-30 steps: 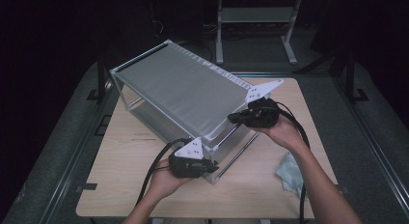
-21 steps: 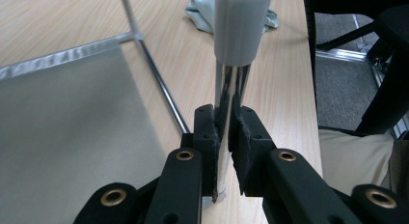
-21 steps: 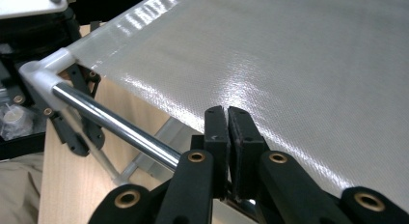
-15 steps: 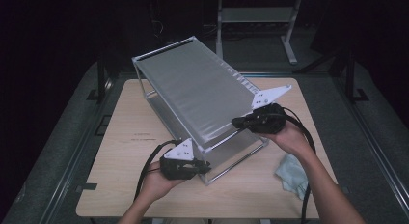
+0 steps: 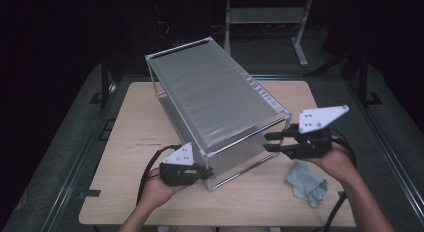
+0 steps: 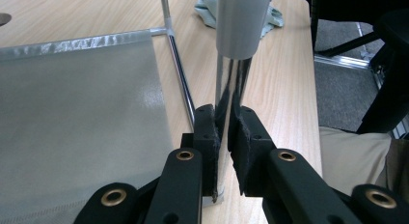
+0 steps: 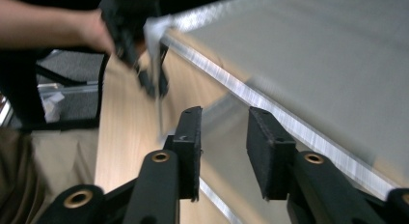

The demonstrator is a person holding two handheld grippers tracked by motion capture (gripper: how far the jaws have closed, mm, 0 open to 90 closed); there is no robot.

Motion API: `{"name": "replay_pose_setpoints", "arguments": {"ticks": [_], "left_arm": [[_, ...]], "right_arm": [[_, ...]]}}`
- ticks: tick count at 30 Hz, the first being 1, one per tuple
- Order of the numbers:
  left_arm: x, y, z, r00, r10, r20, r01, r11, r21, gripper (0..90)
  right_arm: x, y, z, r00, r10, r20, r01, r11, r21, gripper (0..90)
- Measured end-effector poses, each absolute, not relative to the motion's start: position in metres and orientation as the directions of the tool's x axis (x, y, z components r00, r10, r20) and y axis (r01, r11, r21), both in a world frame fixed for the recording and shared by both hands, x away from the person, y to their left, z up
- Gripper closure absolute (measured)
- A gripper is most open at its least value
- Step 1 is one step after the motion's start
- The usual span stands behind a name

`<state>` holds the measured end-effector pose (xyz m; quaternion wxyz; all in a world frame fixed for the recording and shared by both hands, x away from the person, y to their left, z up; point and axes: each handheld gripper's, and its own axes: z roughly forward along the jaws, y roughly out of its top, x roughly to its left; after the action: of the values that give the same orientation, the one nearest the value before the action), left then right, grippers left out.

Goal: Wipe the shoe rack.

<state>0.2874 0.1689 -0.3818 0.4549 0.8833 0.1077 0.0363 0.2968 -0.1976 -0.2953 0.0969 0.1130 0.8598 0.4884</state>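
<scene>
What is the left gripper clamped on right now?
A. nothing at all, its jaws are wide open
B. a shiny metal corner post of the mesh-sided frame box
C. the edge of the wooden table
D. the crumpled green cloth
B: in the left gripper view, the left gripper presses both pads against the shiny metal post of the frame box, while the green cloth lies apart on the table.

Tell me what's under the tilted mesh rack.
Bare wooden table shows beneath the rack, seen dimly through its mesh. The green cloth lies beside it, not under.
</scene>
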Motion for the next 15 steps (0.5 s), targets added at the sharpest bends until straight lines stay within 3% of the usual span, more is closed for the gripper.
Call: {"name": "replay_pose_setpoints", "arguments": {"ticks": [3, 11, 15], "left_arm": [[0.288, 0.170, -0.382, 0.973, 0.230, -0.032, 0.159, -0.561, 0.812, 80.7], [0.289, 0.172, -0.381, 0.972, 0.232, -0.028, 0.160, -0.572, 0.805, 80.5], [0.289, 0.172, -0.380, 0.973, 0.229, -0.027, 0.158, -0.575, 0.803, 80.5]], "right_arm": [[0.288, -0.213, -0.307, -0.949, 0.308, -0.059, 0.115, 0.517, 0.848, 62.0], [0.281, -0.288, -0.400, -0.829, 0.555, 0.066, 0.401, 0.509, 0.762, 49.5], [0.283, -0.304, -0.423, -0.786, 0.612, 0.090, 0.463, 0.485, 0.742, 47.7]]}}
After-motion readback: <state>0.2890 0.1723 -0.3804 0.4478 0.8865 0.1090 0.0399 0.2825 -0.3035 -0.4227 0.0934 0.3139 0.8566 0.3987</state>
